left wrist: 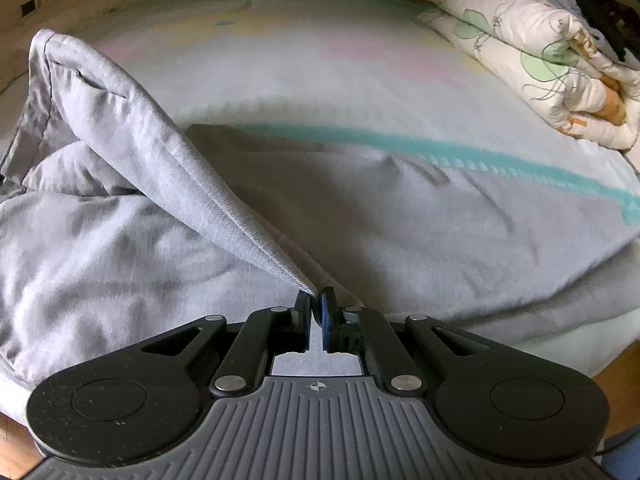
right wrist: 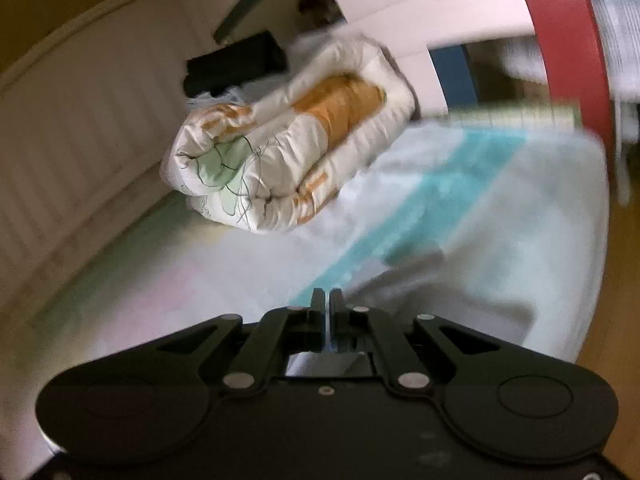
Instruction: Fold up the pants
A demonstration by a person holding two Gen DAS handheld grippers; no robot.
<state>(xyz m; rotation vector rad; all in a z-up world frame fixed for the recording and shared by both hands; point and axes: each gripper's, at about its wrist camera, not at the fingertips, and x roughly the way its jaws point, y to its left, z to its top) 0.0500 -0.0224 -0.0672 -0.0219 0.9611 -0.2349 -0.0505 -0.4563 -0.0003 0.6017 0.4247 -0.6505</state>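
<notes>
The light grey pants (left wrist: 100, 240) lie crumpled on the bed's left side in the left wrist view. My left gripper (left wrist: 316, 300) is shut on a hemmed edge of them, and that edge runs taut up and left to a raised fold (left wrist: 52, 52). The right wrist view is blurred and tilted. There my right gripper (right wrist: 328, 300) has its jaws pressed together, with grey pants cloth (right wrist: 440, 300) running up to the fingers from the right and showing just beneath them.
A pale bed sheet (left wrist: 400, 100) with a teal stripe and pastel patches covers the bed. A rolled white floral quilt (left wrist: 528, 52) (right wrist: 288, 160) lies at the far right corner, with dark items behind it. A wooden slatted frame (right wrist: 80, 120) borders the bed; a red chair (right wrist: 576, 48) stands beyond.
</notes>
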